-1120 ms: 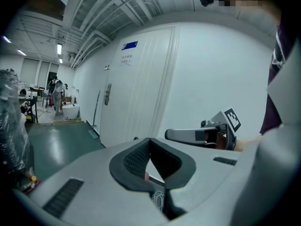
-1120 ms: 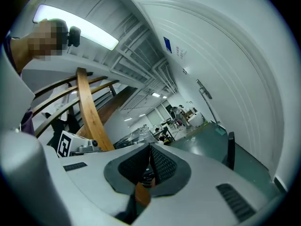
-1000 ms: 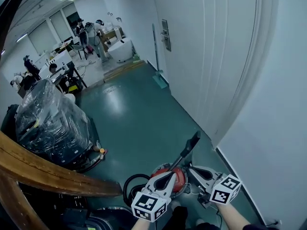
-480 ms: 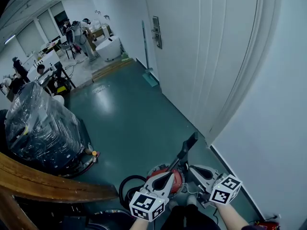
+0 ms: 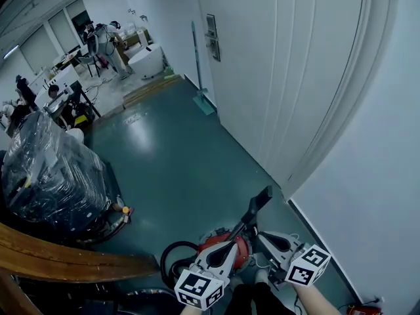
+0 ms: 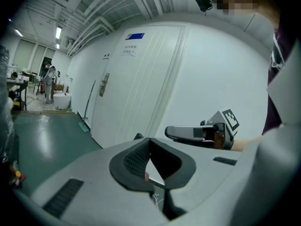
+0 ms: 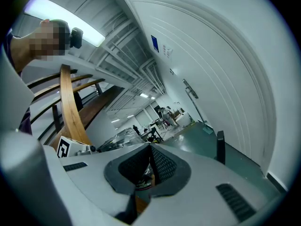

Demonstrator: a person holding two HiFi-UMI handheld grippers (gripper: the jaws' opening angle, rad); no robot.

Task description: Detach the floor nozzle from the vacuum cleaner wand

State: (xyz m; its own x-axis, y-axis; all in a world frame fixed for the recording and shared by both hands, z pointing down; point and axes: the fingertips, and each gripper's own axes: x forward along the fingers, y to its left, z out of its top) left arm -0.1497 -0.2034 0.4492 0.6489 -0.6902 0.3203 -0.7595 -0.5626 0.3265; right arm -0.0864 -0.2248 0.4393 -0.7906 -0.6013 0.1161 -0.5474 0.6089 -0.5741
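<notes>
A red canister vacuum (image 5: 226, 243) sits on the green floor near the bottom of the head view, with a black hose (image 5: 169, 260) looped at its left. Its black wand (image 5: 254, 207) slants up and to the right; the dark end (image 5: 264, 193) is too small to make out, and I cannot pick out the floor nozzle. My left gripper (image 5: 231, 247) hovers shut over the red body with nothing in it. My right gripper (image 5: 261, 237) is shut and empty just right of the wand. The wand's black tip (image 7: 220, 146) stands ahead in the right gripper view.
A white door (image 5: 282, 77) and wall run along the right. A plastic-wrapped load (image 5: 49, 176) on a pallet stands at the left, with a curved wooden rail (image 5: 65, 254) below it. A mop (image 5: 197, 71) leans on the far wall. People work at desks far back.
Both grippers have sunk slightly toward the vacuum and stay shut. The head view has shifted, so the wrapped load sits farther left.
</notes>
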